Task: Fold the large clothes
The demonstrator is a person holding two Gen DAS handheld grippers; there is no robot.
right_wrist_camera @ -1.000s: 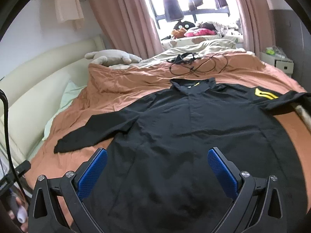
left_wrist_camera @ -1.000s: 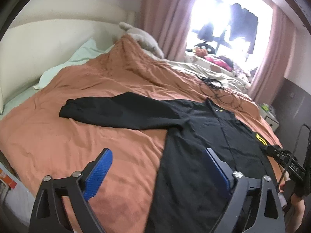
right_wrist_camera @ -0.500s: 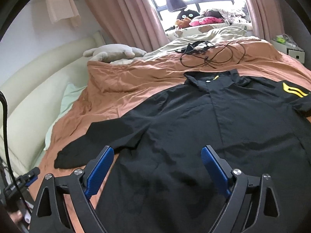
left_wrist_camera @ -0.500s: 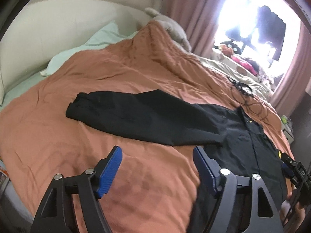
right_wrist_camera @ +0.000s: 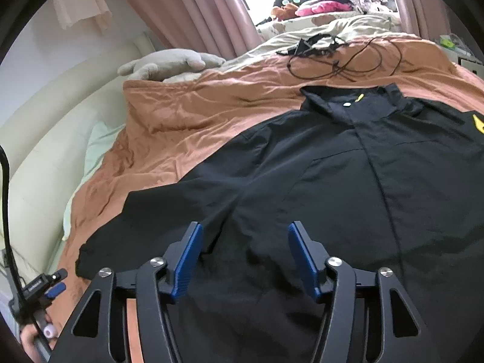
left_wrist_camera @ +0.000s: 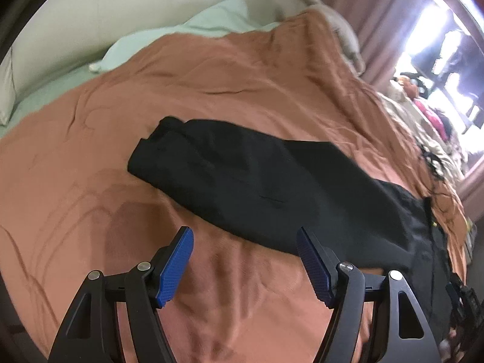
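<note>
- Jacket (left_wrist_camera: 242, 181), black, lies spread on the bed's rust-orange duvet (left_wrist_camera: 211, 84); in the left wrist view one long sleeve stretches out across the cover, its cuff end toward the pale green pillow (left_wrist_camera: 187, 33) side.
- Left tool (left_wrist_camera: 245, 260) hangs released above the duvet, blue pads spread wide and holding nothing; the sleeve's near edge lies just beyond the right-hand pad, and I cannot tell whether that pad touches the cloth.
- Grey plush toy (left_wrist_camera: 341, 27) lies at the far edge of the duvet by the pink curtain (left_wrist_camera: 381, 30), with bright window light behind.
- Right wrist view: the jacket (right_wrist_camera: 348, 181) lies front up, collar toward the window, a yellow emblem (right_wrist_camera: 478, 122) on the shoulder at the frame's right edge.
- Right tool (right_wrist_camera: 245, 257) is released too, its blue pads apart over the dark cloth where sleeve meets body, gripping nothing.
- Black cable (right_wrist_camera: 341, 60) lies tangled on the duvet (right_wrist_camera: 196, 127) beyond the collar.
- Plush toy (right_wrist_camera: 169, 63) rests at the duvet's far left corner, beside the cream headboard (right_wrist_camera: 45, 139).
- Left tool (right_wrist_camera: 39, 290) shows at the lower left edge of this view, near the sleeve's cuff.
</note>
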